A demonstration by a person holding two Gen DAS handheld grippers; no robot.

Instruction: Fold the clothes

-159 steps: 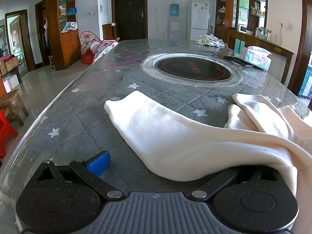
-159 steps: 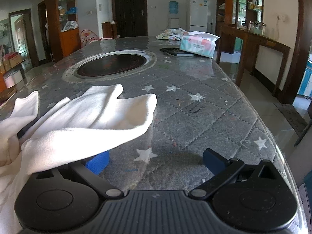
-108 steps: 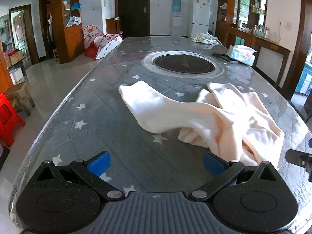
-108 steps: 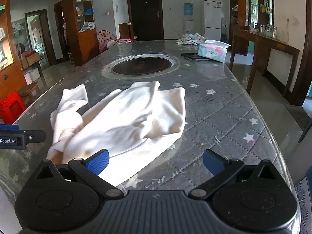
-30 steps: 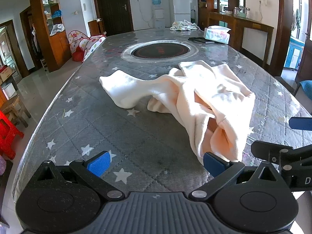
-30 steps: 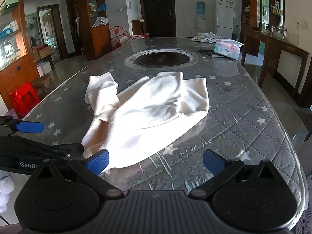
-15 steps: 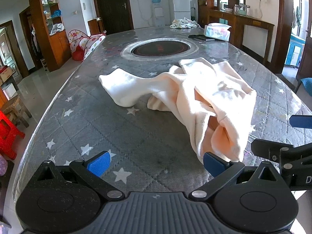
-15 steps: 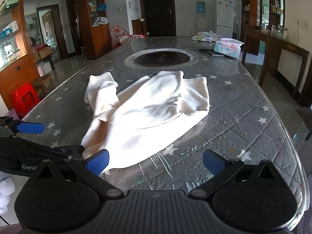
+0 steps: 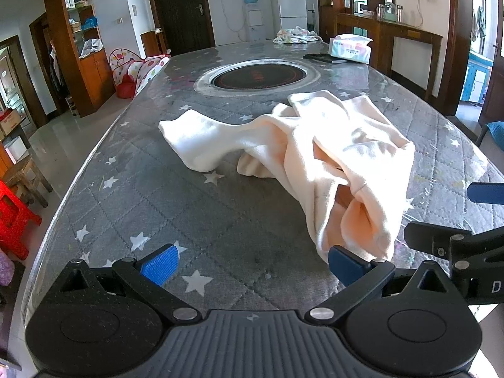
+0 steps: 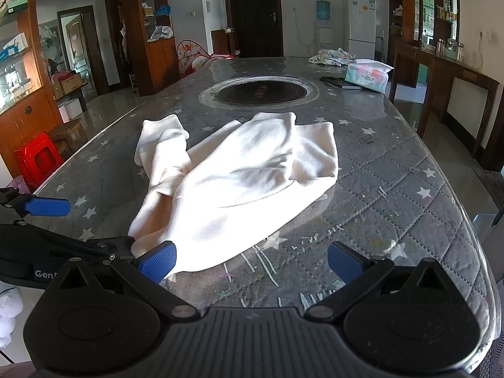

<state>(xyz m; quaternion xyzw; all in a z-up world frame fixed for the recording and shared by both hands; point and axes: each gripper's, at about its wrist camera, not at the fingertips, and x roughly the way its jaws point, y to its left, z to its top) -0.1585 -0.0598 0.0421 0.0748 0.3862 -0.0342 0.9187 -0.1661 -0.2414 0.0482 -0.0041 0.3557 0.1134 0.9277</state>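
A crumpled cream garment (image 9: 330,154) lies on the grey star-patterned table (image 9: 157,195); it also shows in the right wrist view (image 10: 245,182). One sleeve (image 9: 201,141) stretches to the left. My left gripper (image 9: 252,264) is open and empty, held above the near table edge, with the garment's near end by its right finger. My right gripper (image 10: 252,263) is open and empty, with the garment's near edge by its left finger. Each gripper shows at the side of the other's view.
A round black hotplate (image 9: 258,77) is set into the table beyond the garment. A tissue pack (image 9: 349,50), a dark flat object and a bundle of cloth (image 9: 294,35) lie at the far end. A red stool (image 9: 14,220) stands left of the table.
Both grippers let go of the garment and drew back toward the near table edge several seconds ago. Over the last second almost nothing has moved.
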